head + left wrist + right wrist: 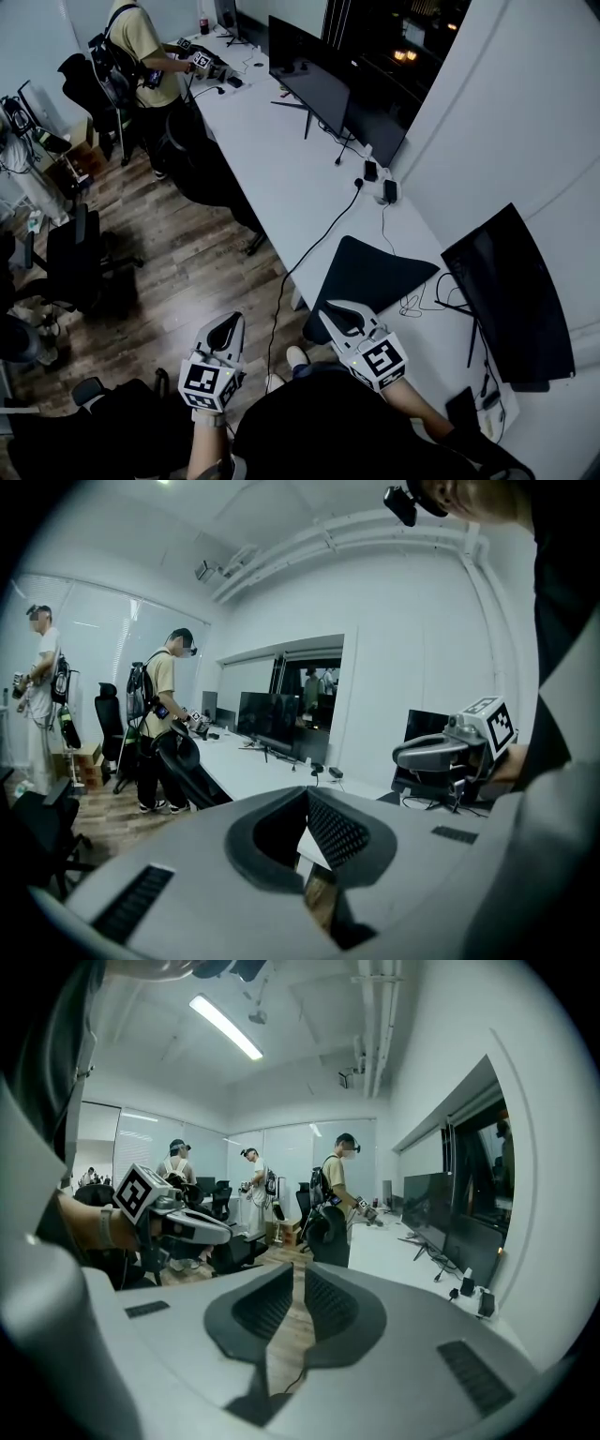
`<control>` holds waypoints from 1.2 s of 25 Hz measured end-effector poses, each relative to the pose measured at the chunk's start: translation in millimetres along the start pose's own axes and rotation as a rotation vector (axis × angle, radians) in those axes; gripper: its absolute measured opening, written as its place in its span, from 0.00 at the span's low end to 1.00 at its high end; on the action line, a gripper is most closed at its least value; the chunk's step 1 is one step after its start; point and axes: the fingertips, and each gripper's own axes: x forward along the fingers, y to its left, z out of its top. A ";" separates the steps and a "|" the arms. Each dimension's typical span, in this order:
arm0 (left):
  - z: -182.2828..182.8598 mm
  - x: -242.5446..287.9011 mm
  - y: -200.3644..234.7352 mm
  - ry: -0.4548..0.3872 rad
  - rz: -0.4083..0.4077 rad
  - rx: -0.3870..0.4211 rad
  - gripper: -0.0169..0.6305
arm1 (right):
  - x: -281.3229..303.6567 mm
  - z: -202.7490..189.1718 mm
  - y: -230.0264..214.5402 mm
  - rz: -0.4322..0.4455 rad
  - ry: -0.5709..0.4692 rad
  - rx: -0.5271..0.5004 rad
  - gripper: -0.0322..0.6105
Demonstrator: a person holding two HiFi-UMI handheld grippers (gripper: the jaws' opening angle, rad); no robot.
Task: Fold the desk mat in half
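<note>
Closed, empty: left gripper [229,325], right gripper [336,312]. Likely soft, light, floppy desk mat [370,274]; pinch its near corners.

Office, long white desk [272,159], monitors [309,73], swivel chairs [80,258]

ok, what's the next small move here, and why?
Probably open the right gripper and lower it to the near edge of the desk mat: both it and the left gripper are shut and empty, off the desk. Fold state unclear.
</note>
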 end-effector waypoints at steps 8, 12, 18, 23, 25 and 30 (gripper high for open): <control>14.0 -12.5 -4.4 -0.031 0.006 0.016 0.04 | -5.8 1.7 -1.3 0.012 -0.004 0.029 0.11; 16.0 -14.2 -6.5 -0.039 0.014 0.017 0.04 | -7.5 -1.9 0.7 0.024 0.002 0.038 0.11; 15.1 -16.7 -8.0 -0.037 0.023 0.006 0.04 | -8.1 -5.0 0.6 0.029 0.007 0.036 0.11; 13.8 -16.1 -7.6 -0.036 0.035 -0.006 0.04 | -8.3 -6.0 -4.1 0.027 0.002 0.046 0.11; 13.2 -15.9 -10.0 -0.036 0.035 -0.008 0.04 | -9.5 -6.5 -5.1 0.027 0.000 0.047 0.11; 11.5 -15.6 -14.8 -0.028 0.039 -0.007 0.04 | -11.8 -8.0 -6.5 0.032 0.004 0.045 0.11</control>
